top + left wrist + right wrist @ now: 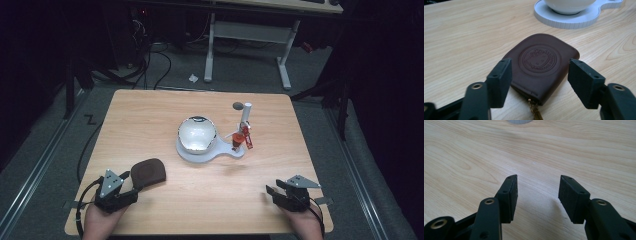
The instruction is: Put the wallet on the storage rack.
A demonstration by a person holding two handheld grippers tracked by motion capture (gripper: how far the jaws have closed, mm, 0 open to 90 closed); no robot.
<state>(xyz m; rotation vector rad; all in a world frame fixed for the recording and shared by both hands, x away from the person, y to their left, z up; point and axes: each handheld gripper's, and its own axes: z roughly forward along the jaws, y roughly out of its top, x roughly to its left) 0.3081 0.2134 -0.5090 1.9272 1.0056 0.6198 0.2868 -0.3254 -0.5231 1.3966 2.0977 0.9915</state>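
A brown leather pouch (148, 172) with a round embossed stamp lies flat on the wooden table (165, 110) at the front left. In the left gripper view the pouch (541, 65) has its brass zipper pull (535, 111) pointing toward the camera. My left gripper (129, 181) is open, its jaws (540, 75) straddling the pouch's near end; the left pad is at the pouch's edge and the right pad stands clear of it. My right gripper (272, 192) is at the front right, open (537, 187) low over bare wood with nothing between its pads.
A white bowl (197, 134) sits on a white flat base (220, 151) at the table's centre. A white upright post (246, 114) with small red parts (242, 138) rises from the base's right end. A dark round spot (238, 105) lies behind it.
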